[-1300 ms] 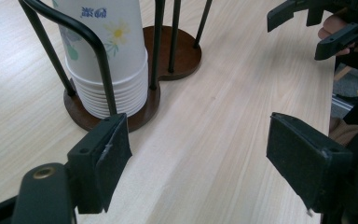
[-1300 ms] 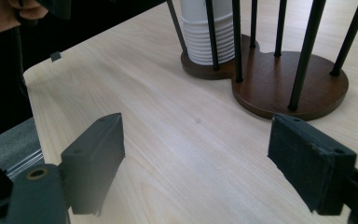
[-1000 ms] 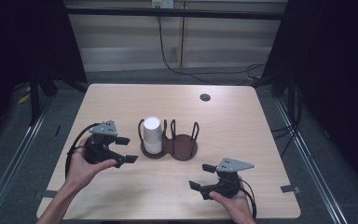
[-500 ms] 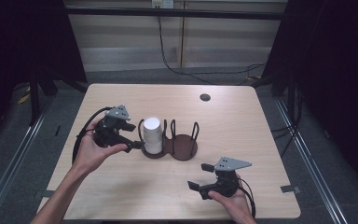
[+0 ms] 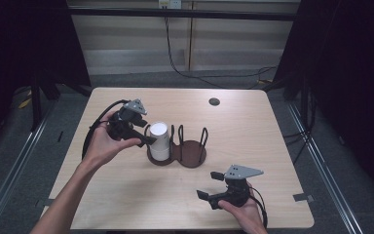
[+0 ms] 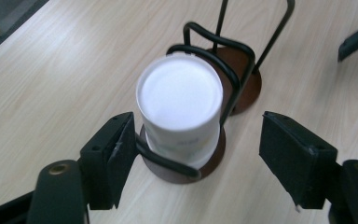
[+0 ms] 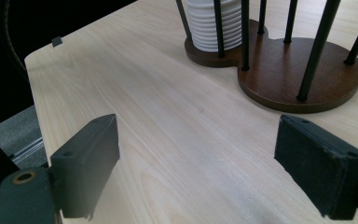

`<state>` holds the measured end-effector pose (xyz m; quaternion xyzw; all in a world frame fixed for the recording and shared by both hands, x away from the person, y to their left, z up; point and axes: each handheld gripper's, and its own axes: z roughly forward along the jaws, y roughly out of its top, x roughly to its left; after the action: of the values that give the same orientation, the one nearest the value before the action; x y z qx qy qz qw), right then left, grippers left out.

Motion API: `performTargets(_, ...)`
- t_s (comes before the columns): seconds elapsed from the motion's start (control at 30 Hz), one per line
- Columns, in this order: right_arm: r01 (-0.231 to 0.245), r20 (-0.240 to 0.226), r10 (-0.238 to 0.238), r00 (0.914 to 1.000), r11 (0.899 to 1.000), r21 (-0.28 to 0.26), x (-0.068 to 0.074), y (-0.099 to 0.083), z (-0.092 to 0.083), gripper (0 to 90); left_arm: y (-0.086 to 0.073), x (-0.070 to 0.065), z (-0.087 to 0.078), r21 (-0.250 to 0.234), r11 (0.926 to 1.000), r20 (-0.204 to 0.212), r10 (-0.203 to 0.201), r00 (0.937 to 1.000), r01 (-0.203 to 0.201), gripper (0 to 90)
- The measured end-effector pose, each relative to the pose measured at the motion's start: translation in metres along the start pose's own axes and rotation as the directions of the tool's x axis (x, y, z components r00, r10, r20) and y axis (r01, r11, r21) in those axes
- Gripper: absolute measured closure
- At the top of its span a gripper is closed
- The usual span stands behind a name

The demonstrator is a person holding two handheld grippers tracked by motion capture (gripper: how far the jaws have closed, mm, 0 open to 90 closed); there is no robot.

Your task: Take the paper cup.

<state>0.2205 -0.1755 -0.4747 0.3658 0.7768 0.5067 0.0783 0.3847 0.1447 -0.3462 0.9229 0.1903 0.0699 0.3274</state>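
In front of me I have a pale wood-grain table (image 5: 126, 204) carrying, near its middle, a dark brown two-ring holder (image 5: 190, 155) with black wire uprights, and well apart from it, toward the far edge, a small dark round disc (image 5: 214, 102) lying flat.

No readable text

The white cup (image 6: 179, 109) carries a faint printed mark low on its side — too blurred to read in the left gripper view.
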Motion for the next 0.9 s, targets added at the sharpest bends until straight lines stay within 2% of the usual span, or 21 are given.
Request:
performTargets(0.03, -0.003, -0.002, 0.003, 1.0000, 1.000, 0.004, 0.000, 0.000, 0.001, 13.2, 0.002, 0.001, 0.001, 0.008, 0.9999, 0.000, 0.006, 1.0000, -0.006, 27.1)
performTargets(0.07, -0.003, -0.003, 0.003, 1.0000, 1.000, 0.004, 0.001, 0.000, 0.001, 13.2, 0.004, 0.000, 0.004, 0.004, 0.9999, 0.002, -0.012, 0.9999, 0.012, 26.6)
performTargets(0.13, 0.004, -0.008, -0.004, 1.0000, 1.000, 0.009, 0.001, -0.001, 0.002, 13.2, 0.008, 0.004, 0.005, 0.036, 0.9993, 0.006, 0.010, 0.9999, -0.010, 26.0)
performTargets(0.23, 0.003, -0.009, -0.003, 1.0000, 1.000, 0.009, 0.002, -0.001, 0.002, 13.1, 0.014, 0.005, 0.009, 0.049, 0.9988, 0.017, 0.006, 0.9998, -0.007, 24.4)
performTargets(0.37, 0.011, 0.001, -0.011, 0.9999, 1.000, 0.020, 0.002, -0.001, 0.003, 13.2, 0.020, 0.008, 0.013, 0.094, 0.9948, 0.022, 0.037, 0.9991, -0.039, 25.3)
performTargets(0.4, 0.014, -0.002, -0.014, 0.9999, 1.000, 0.021, 0.002, -0.001, 0.003, 13.2, 0.021, 0.008, 0.016, 0.094, 0.9954, 0.034, 0.014, 0.9993, -0.017, 26.0)
performTargets(0.43, 0.016, -0.001, -0.016, 0.9999, 1.000, 0.023, 0.003, -0.001, 0.004, 13.2, 0.023, 0.010, 0.017, 0.117, 0.9921, 0.033, 0.040, 0.9987, -0.044, 26.6)
performTargets(0.47, 0.021, -0.003, -0.020, 0.9998, 1.000, 0.023, 0.003, -0.001, 0.004, 13.2, 0.023, 0.009, 0.019, 0.119, 0.9924, 0.027, 0.028, 0.9993, -0.031, 26.7)
performTargets(0.5, 0.018, -0.003, -0.018, 0.9998, 1.000, 0.025, 0.004, -0.001, 0.004, 13.2, 0.024, 0.011, 0.020, 0.129, 0.9908, 0.023, 0.038, 0.9990, -0.041, 26.7)
performTargets(0.57, 0.024, -0.006, -0.024, 0.9997, 0.999, 0.031, 0.004, -0.001, 0.005, 13.2, 0.025, 0.014, 0.023, 0.131, 0.9912, 0.019, 0.016, 0.9997, -0.019, 27.0)
performTargets(0.6, 0.024, -0.007, -0.024, 0.9997, 0.999, 0.031, 0.004, -0.001, 0.005, 13.2, 0.025, 0.015, 0.026, 0.147, 0.9891, 0.024, -0.011, 0.9996, 0.007, 26.6)
performTargets(0.67, 0.024, -0.003, -0.024, 0.9997, 0.999, 0.032, 0.004, -0.001, 0.005, 13.2, 0.025, 0.018, 0.029, 0.173, 0.9850, 0.024, -0.006, 0.9997, 0.002, 28.1)
performTargets(0.73, 0.014, -0.002, -0.014, 0.9999, 0.999, 0.032, 0.003, -0.001, 0.005, 13.2, 0.027, 0.019, 0.031, 0.168, 0.9857, 0.037, -0.022, 0.9991, 0.016, 27.7)
performTargets(0.77, 0.014, -0.001, -0.014, 0.9999, 0.999, 0.033, 0.002, -0.002, 0.005, 13.2, 0.028, 0.019, 0.032, 0.180, 0.9836, 0.030, -0.006, 0.9995, 0.000, 27.7)
performTargets(0.83, 0.015, 0.003, -0.016, 0.9999, 0.999, 0.033, 0.002, -0.002, 0.004, 13.2, 0.030, 0.017, 0.036, 0.179, 0.9838, 0.042, -0.004, 0.9991, -0.004, 26.6)
performTargets(0.87, 0.014, 0.002, -0.014, 0.9999, 0.999, 0.033, 0.002, -0.002, 0.004, 13.2, 0.032, 0.018, 0.037, 0.200, 0.9795, 0.041, 0.013, 0.9991, -0.021, 28.1)
performTargets(0.9, 0.015, 0.003, -0.015, 0.9999, 0.999, 0.032, 0.003, -0.002, 0.004, 13.2, 0.033, 0.017, 0.039, 0.204, 0.9788, 0.046, 0.004, 0.9989, -0.014, 27.8)
